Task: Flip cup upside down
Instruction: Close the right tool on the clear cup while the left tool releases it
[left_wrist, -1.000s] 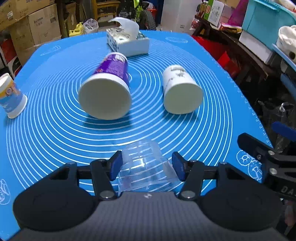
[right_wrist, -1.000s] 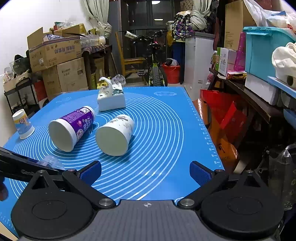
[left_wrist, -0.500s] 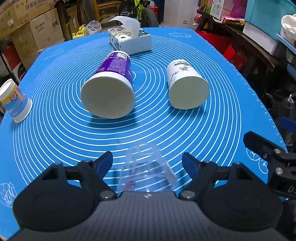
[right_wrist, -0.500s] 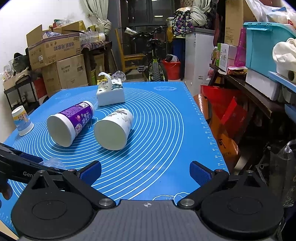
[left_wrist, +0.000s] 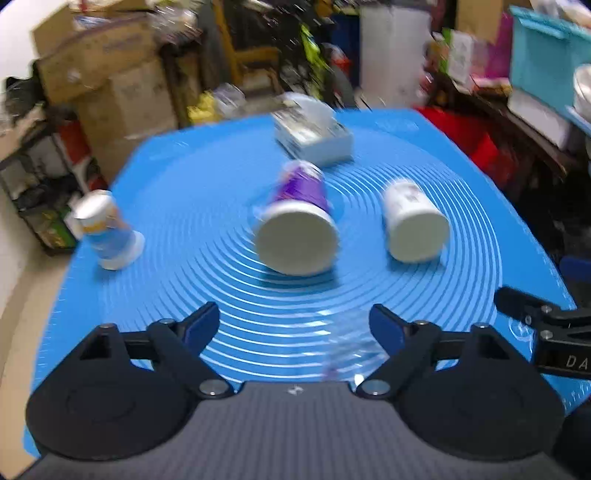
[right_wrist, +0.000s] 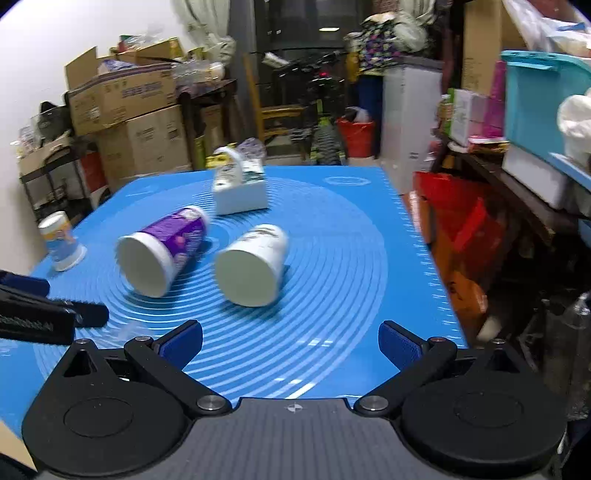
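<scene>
Hovering low over the blue mat (left_wrist: 207, 206), the left claw (left_wrist: 293, 325) stands wide, both blue pads apart and gripping nothing. A clear plastic cup (left_wrist: 341, 345) sits on the mat in the lower centre of the left wrist view, just inside the right-hand pad; blur hides whether pad and cup touch and which way the cup is turned. Right claw (right_wrist: 290, 343) also wide and empty, over bare mat at the lower centre of its own view. In the right wrist view the clear cup shows only as a faint glint at lower left (right_wrist: 123, 330), just beside the left claw's dark finger (right_wrist: 48, 317). Further out on the tabletop, centre of both views: purple paper cup (left_wrist: 299, 225) on its side, white mouth toward the cameras; to its right, apart from it, a white paper cup (left_wrist: 413, 218) on its side, mouth likewise toward the cameras. At left edge of the mat a small blue and white cup (left_wrist: 105, 229) stands with its wide end down. Behind the purple cup, upper centre, a white tissue box (left_wrist: 314, 136). Both views motion-blurred; left more so.
</scene>
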